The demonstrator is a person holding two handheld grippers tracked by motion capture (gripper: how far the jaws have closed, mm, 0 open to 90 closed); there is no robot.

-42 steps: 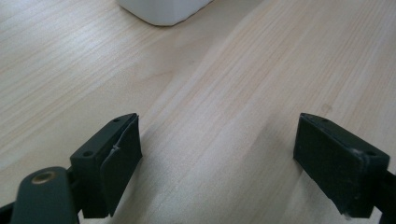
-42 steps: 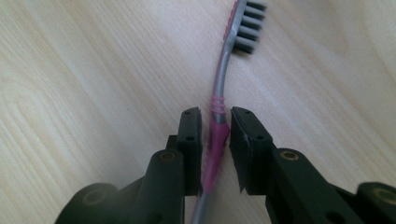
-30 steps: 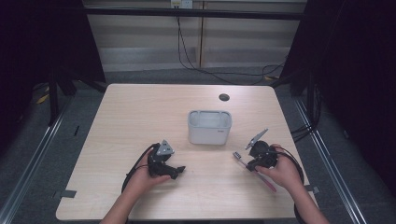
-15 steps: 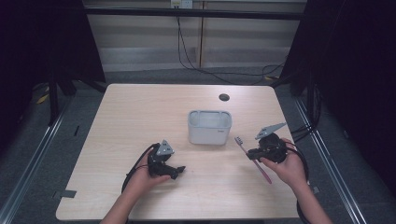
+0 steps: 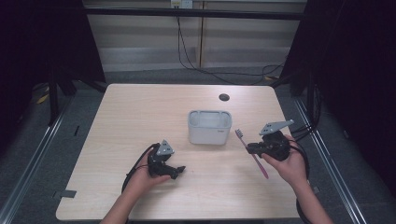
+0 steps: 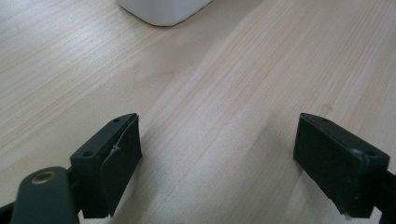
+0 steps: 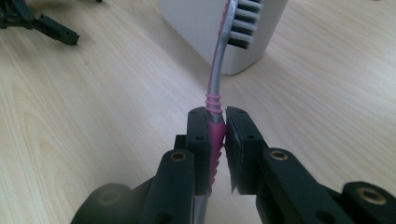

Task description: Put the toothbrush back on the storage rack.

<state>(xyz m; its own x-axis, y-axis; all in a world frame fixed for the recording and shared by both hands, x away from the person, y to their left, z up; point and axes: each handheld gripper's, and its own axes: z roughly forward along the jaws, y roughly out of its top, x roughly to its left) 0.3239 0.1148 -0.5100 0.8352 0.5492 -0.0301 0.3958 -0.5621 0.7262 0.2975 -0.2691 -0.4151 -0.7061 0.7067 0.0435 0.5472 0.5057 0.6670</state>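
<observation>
The table [image 5: 140,116] carries a white holder [image 5: 209,127], the landmark here. Right of it, the right hand-held gripper [image 7: 218,135] is clamped on a pink toothbrush [image 7: 217,100], bristle end nearest the holder. Best tip the handle end down over the opening before release. Left of the holder, the left hand-held gripper [image 6: 219,158] rests wide open, empty. The holder's inside is hard to make out.

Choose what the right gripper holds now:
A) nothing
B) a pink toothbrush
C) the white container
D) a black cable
B: the right gripper is shut on the pink grip of the toothbrush, whose bristles point toward the container.
</observation>
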